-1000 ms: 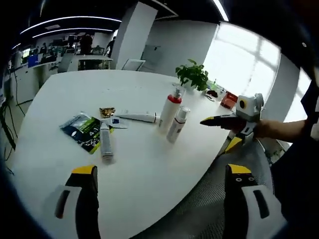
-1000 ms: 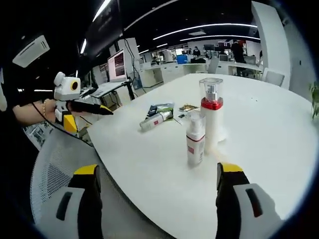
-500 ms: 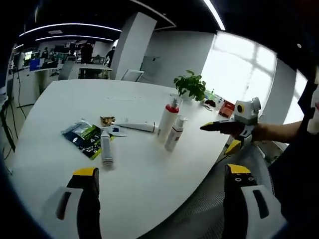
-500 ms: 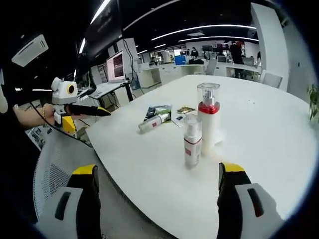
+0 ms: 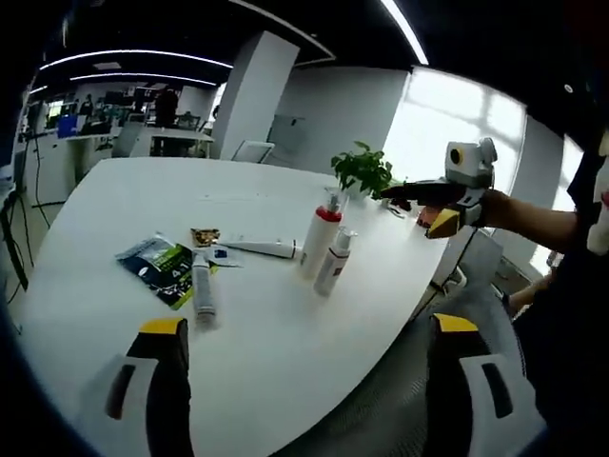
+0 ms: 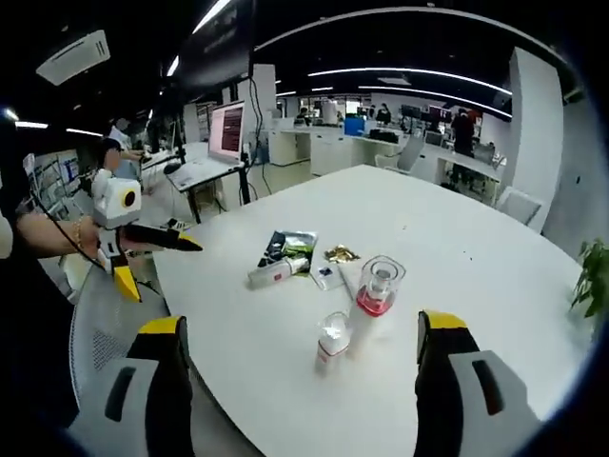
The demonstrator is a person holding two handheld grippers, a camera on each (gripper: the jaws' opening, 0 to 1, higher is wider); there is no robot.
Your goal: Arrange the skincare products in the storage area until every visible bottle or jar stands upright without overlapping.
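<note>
While both tools gape, two bottles (image 6: 357,319) stand well ahead.

You have two bottles standing upright near the right edge of the worktop (image 5: 114,190): one tall pump bottle (image 5: 318,239) with a red collar, and one shorter white bottle (image 5: 332,261) just beside it. Two tubes lie flat, one white tube (image 5: 260,248) far of the other tube (image 5: 202,288). You can count one dark green packet (image 5: 162,266), one small gold sachet (image 5: 204,236) and one small white-and-blue sachet (image 5: 219,255). One potted plant (image 5: 363,169) stands at the far edge.
</note>
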